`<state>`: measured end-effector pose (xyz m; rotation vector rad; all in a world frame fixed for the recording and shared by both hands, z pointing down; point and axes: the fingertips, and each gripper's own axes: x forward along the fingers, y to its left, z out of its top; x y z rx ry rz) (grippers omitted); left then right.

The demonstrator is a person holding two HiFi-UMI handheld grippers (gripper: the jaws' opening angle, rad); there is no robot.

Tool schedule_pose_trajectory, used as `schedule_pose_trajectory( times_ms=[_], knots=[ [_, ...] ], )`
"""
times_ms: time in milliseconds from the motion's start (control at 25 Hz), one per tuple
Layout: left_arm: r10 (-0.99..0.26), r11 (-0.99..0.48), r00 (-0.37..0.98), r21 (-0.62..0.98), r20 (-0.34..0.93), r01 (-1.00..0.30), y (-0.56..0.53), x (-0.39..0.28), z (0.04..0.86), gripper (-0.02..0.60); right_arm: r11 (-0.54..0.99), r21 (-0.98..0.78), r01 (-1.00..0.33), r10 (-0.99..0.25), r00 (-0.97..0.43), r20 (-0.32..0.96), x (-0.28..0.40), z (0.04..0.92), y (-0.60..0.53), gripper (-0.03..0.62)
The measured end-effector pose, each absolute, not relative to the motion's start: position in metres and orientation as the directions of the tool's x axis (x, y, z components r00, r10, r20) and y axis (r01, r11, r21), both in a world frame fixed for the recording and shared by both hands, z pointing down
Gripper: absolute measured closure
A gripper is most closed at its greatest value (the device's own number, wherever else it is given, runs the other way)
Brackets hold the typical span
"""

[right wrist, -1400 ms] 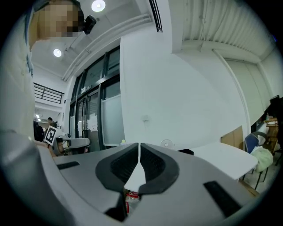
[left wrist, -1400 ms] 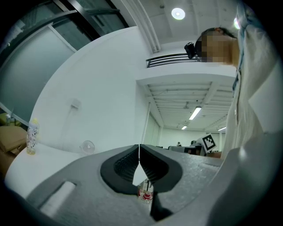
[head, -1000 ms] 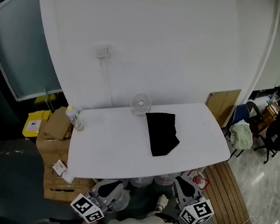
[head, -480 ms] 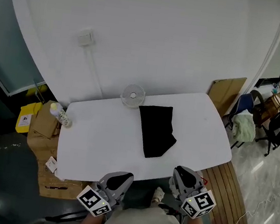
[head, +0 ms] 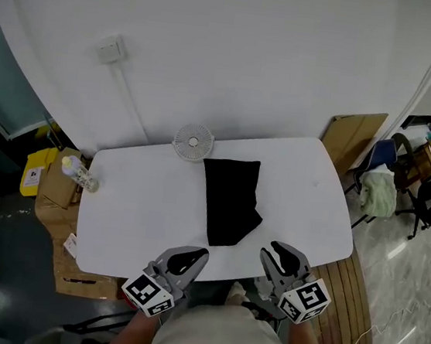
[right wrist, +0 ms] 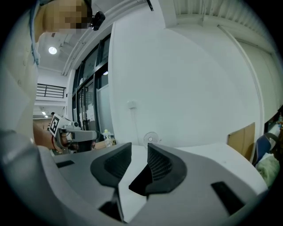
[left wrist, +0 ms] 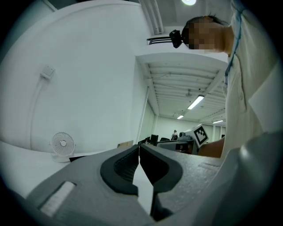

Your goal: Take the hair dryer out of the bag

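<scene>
Nearest, at the bottom centre of the head view, the left gripper (head: 192, 256) and the right gripper (head: 274, 254) are held side by side at the near edge of the table (head: 132, 219). Both aim toward the bag and are well short of it. This reads as the approach, with nothing grasped yet.

Left tongs: pressed together, nothing between them, as the left gripper view shows. Right tongs: parted by a modest gap, having just been opening, with only bare tabletop seen through the gap. They are judged to be readying for a grip on fabric.

Mid-frame, the black bag (head: 230, 200) lies flat on the white top. Its long axis runs away from the viewer, and its near end is uneven, bulging slightly to the right. Hair dryer: visible in no view and presumed to be inside the bag. One tool will likely have to pin the opening while the other reaches in.

Just beyond the bag's far left corner stands a small white fan (head: 193, 141), close enough to be knocked if the bag is dragged.

Surface: plain matte white. Beyond it is a white wall with a socket (head: 110, 48) and cable duct at upper left. A bottle (head: 78, 175) sits among cardboard boxes (head: 54, 186) off the table's left end. At right are a cardboard sheet (head: 353, 130), a chair (head: 377, 191) draped with cloth, and a glossy floor.
</scene>
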<state>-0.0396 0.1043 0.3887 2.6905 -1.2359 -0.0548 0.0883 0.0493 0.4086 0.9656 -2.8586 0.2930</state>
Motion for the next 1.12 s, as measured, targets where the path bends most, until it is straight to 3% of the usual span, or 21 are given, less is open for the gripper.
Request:
schedule_pose_trajectory(
  times_ms=[440, 600, 1120],
  knots=[
    [-0.710, -0.673, 0.632, -0.034, 0.312, -0.739, 0.046, -0.003, 0.481, 0.561, 0.855, -0.163, -0.493, -0.460, -0.865, 0.202, 0.086, 0.457, -0.008, 0.454],
    [-0.666, -0.707, 0.611, -0.101, 0.428, -0.700, 0.029, 0.001, 0.521, 0.451, 0.843, -0.205, -0.498, -0.454, -0.862, 0.227, 0.082, 0.475, -0.020, 0.450],
    [-0.532, -0.799, 0.620, -0.099, 0.577, -0.594, 0.011, -0.005, 0.582, 0.428, 0.786, -0.269, -0.556, -0.501, -0.829, 0.249, 0.067, 0.491, -0.030, 0.445]
  ],
)
